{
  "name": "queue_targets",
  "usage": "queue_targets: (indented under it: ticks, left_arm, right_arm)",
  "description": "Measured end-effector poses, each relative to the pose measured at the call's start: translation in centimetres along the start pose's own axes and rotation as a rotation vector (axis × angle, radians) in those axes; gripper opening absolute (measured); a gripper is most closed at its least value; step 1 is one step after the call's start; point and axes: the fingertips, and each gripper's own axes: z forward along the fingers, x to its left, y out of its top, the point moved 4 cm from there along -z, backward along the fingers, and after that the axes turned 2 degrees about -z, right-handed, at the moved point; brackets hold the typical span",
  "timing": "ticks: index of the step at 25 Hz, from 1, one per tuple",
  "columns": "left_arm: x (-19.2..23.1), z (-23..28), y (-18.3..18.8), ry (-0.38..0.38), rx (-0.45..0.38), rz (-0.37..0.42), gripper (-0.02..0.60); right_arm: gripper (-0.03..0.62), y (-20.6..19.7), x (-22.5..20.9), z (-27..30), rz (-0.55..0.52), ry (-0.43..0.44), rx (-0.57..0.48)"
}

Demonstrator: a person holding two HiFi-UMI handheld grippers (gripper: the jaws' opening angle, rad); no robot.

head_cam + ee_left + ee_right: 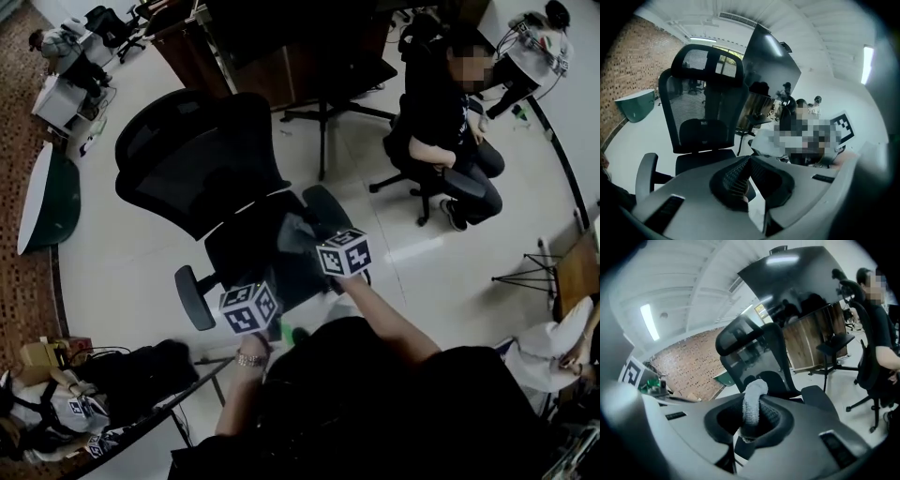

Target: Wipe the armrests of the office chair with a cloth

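In its own view alone, the right gripper [751, 423] clamps the cloth [753, 398].

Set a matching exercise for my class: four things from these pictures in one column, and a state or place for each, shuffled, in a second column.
1. left gripper
2. right gripper
3. office chair
4. seated person

A. at the head view's upper right
B. shut on the cloth
C. shut, holding nothing
D. unoccupied, ahead of both grippers

Pairs: 1-C, 2-B, 3-D, 4-A.
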Motion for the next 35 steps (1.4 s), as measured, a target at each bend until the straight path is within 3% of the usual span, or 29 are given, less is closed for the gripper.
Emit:
queue_targets:
  ticks: [3, 6, 11, 18, 22, 29, 35]
  left_arm:
    - [0.5, -4.0, -2.2, 0.009, -0.026, -0.011, 0.006]
    - [0.8, -7.3, -4.8, 0.036, -0.041, -0.004, 0.006]
    - [1.6, -9.0, -7.6, 0.047, -0.011, 0.015, 0.006]
    - [1.9, -9.7, -5.5, 0.074, -0.053, 0.031, 0.006]
    - [1.5, -8.5, -4.2, 0.069, -0.072, 0.034, 0.006]
    - [-0.5, -6.2, -3.3, 0.020, -0.055, 0.075, 0.005]
    - [-0.2, -5.8, -3.4, 0.025, -0.040, 0.077, 0.005]
  right_arm:
    - [0.041, -2.9, 5.8, -1.3, 0.037, -0.006, -0.019]
    - [0.042, -7.7, 10.5, -2.8, -0.015, -0.044, 0.030]
    - [0.043, -10.7, 12.5, -4.5, -0.053, -0.139, 0.075]
    - [0.044, -8.9, 13.3, -4.3, -0.079, -0.140, 0.084]
    - [0.044, -7.6, 13.9, -3.3, -0.170, -0.106, 0.075]
    - [0.044, -7.0, 11.5, -3.8, -0.119, -0.101, 0.083]
    - [0.043, -6.6, 11.9, -3.9, -0.144, -0.063, 0.090]
